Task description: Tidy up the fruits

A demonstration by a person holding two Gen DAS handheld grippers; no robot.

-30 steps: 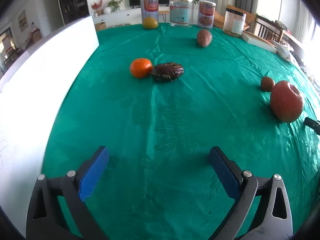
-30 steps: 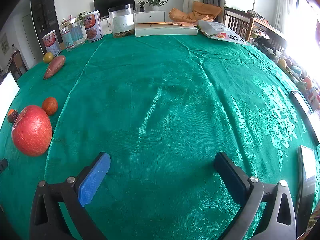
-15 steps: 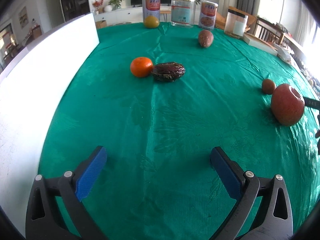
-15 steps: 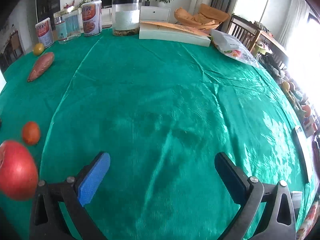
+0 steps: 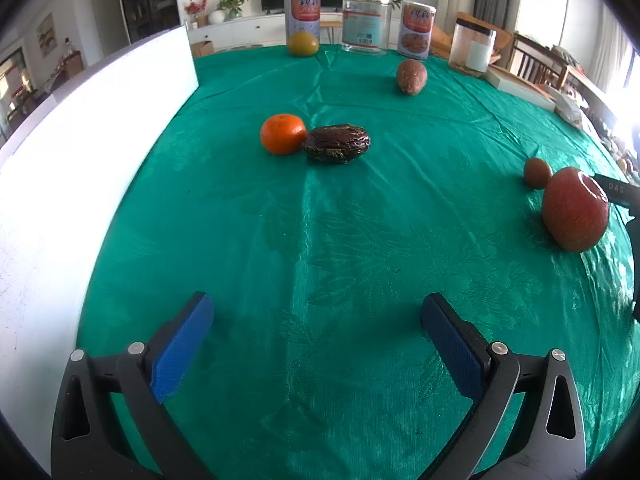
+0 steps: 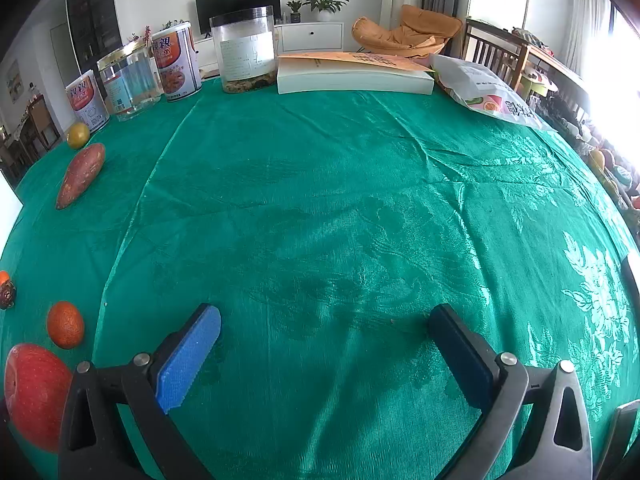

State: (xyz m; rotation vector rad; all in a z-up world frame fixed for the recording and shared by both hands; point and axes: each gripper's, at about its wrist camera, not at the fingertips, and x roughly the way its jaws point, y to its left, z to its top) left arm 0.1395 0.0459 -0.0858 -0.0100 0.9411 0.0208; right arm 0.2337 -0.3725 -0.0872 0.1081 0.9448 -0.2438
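On the green tablecloth in the left wrist view lie an orange mandarin (image 5: 282,134) touching a dark wrinkled fruit (image 5: 337,143), a sweet potato (image 5: 411,76) farther back, a yellow-green citrus (image 5: 303,44) by the cans, and at the right a small brown fruit (image 5: 537,173) beside a big red apple (image 5: 576,209). My left gripper (image 5: 318,316) is open over bare cloth, well short of them. My right gripper (image 6: 326,326) is open too; the apple (image 6: 34,394) and small orange-brown fruit (image 6: 65,324) lie to its left, the sweet potato (image 6: 81,175) farther back.
A tall white board (image 5: 80,152) stands along the table's left side. Cans and jars (image 5: 366,24) line the far edge. A thick book (image 6: 354,76) and a snack bag (image 6: 490,94) lie at the far right. A dark device (image 6: 630,276) sits at the right edge.
The right gripper has swung and lifted, so the apple slid to its lower left and the far jars came closer. The left gripper barely shifted. Both stayed open.
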